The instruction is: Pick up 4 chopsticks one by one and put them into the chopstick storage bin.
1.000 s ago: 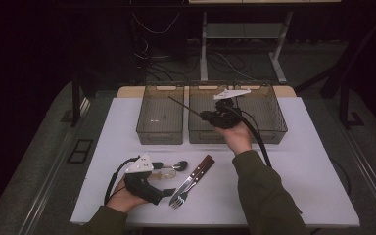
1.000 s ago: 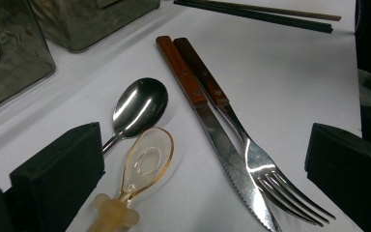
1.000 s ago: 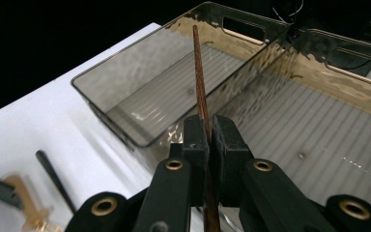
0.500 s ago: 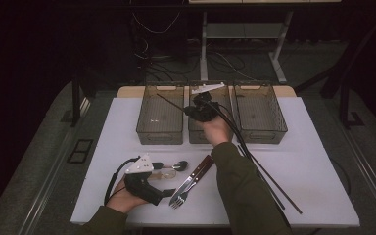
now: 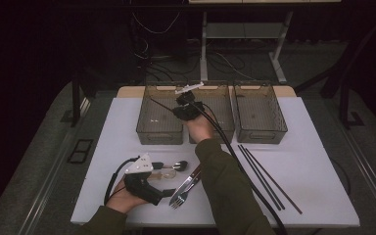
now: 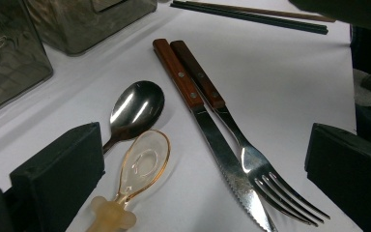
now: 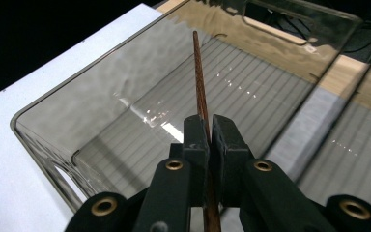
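no readable text, labels or numbers

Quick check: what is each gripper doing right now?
Left gripper: open, holding nothing, resting on the table by the cutlery.
Right gripper: shut on a brown chopstick, over the left bin.

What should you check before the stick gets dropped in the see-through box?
1. Right gripper shut on the brown chopstick: ok.
2. Chopstick tip over the left bin, inside its rim: ok.
3. Bin floor under the chopstick free of other things: ok.
4. Chopstick low enough to let go gently: cannot tell.
5. Left gripper open, resting by the spoons, out of the way: ok.
6. Other chopsticks lying apart on the table, waiting: ok.
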Motion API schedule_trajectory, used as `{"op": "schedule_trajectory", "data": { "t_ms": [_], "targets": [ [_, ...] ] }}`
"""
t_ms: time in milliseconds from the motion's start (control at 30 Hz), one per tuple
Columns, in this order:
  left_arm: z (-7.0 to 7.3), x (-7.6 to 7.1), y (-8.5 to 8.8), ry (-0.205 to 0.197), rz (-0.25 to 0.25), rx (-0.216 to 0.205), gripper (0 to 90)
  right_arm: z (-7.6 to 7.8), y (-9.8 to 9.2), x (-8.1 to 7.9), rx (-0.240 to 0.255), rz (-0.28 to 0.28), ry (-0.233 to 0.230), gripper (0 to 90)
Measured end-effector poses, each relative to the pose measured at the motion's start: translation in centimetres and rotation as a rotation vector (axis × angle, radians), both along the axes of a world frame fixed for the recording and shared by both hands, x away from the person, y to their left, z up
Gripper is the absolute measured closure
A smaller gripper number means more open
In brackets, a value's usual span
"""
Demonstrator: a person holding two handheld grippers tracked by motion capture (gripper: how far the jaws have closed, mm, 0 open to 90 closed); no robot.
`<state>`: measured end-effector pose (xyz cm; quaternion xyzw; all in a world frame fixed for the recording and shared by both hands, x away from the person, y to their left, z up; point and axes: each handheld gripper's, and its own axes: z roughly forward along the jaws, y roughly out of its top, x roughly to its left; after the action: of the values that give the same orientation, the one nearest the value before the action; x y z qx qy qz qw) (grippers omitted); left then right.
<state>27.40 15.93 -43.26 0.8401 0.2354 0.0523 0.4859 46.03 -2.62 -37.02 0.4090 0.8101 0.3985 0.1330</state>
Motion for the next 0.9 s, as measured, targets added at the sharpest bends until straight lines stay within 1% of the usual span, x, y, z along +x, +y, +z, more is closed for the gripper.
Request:
{"op": "schedule_trajectory", "data": {
  "t_ms": [100,167,233,267,300,333,433,467,500,567,633,733,767,900],
  "targets": [
    [0.0,0.0,0.0,-0.002,-0.002,0.001,0.0,-0.4,0.9,0.3,-0.021,0.007,0.005,85.2],
    [0.0,0.0,0.0,-0.002,-0.002,-0.001,0.0,-0.7,1.3,0.4,-0.032,0.002,0.010,85.0],
    [0.0,0.0,0.0,-0.005,-0.004,-0.003,0.0,-0.9,1.7,0.6,-0.036,0.004,0.011,84.2],
    [0.1,0.1,0.1,-0.003,-0.006,0.002,0.0,-0.9,1.8,0.6,-0.031,0.002,0.008,79.0],
    [0.1,0.1,0.1,-0.004,-0.007,0.002,0.0,-1.0,1.9,0.6,-0.024,-0.001,0.003,70.5],
    [0.1,0.1,0.1,-0.004,-0.007,0.002,0.0,-1.0,1.9,0.7,-0.025,-0.005,0.003,66.7],
    [0.1,0.1,0.1,-0.004,-0.004,0.000,0.0,-0.7,1.6,0.7,-0.023,-0.002,0.000,60.9],
    [0.1,0.1,0.1,-0.005,-0.003,-0.004,0.0,-0.6,1.4,0.7,-0.013,-0.004,0.007,58.8],
    [0.1,0.1,0.1,-0.005,-0.002,-0.003,0.0,-0.5,1.2,0.7,-0.010,0.000,0.013,56.8],
    [0.1,0.1,0.1,-0.004,-0.003,0.002,0.0,-0.1,0.9,0.5,-0.011,0.002,0.008,53.7],
    [0.1,0.1,0.1,-0.005,-0.002,0.004,0.0,0.2,0.4,0.4,0.011,0.009,0.009,52.3],
    [0.1,0.1,0.1,-0.003,-0.003,0.006,0.0,0.6,-0.2,0.1,0.030,0.016,0.004,50.9],
    [0.1,0.0,0.1,-0.002,-0.001,0.006,0.0,0.6,-0.4,0.0,0.037,0.023,0.009,50.5],
    [0.1,0.1,0.1,-0.004,-0.002,0.007,0.0,0.9,-1.0,-0.6,0.044,0.045,0.013,47.4]
  ]
}}
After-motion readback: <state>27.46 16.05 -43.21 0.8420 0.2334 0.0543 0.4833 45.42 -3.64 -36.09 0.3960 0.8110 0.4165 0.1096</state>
